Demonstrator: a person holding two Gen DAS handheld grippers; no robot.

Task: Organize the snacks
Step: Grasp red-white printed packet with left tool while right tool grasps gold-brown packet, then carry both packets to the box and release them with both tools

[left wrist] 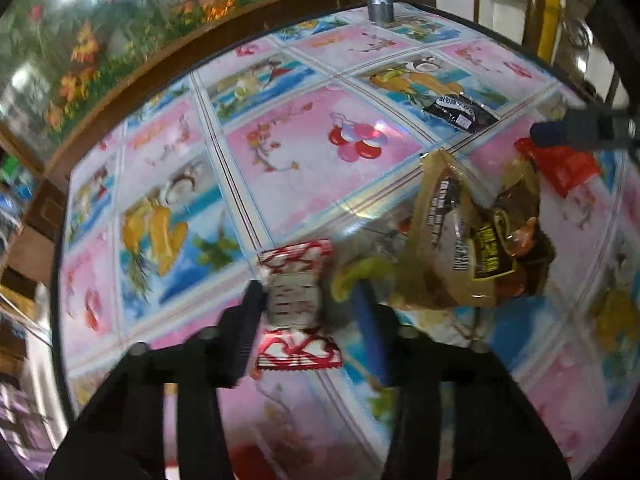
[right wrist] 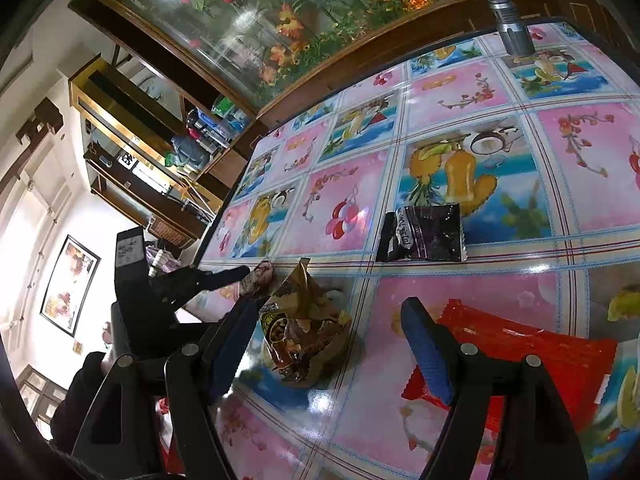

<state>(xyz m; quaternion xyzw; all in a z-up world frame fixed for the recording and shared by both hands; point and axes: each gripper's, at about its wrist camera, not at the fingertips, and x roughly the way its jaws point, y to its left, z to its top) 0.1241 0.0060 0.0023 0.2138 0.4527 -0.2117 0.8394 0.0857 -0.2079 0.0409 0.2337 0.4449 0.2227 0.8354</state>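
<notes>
the left hand-held gripper (left wrist: 308,300) is pinching the red-and-white snack packet (left wrist: 296,300) lying flat on the tabletop (left wrist: 320,152), just left of the brown snack bag (left wrist: 472,240) — probably gripping it across its middle so it lifts without slipping. the right hand-held gripper (right wrist: 332,344) is hovering spread and empty, with the brown snack bag lying between its fingers and the red packet (right wrist: 532,356) under its right one — likely waiting its turn. the black packet (right wrist: 424,234) is lying beyond the brown snack bag.
</notes>
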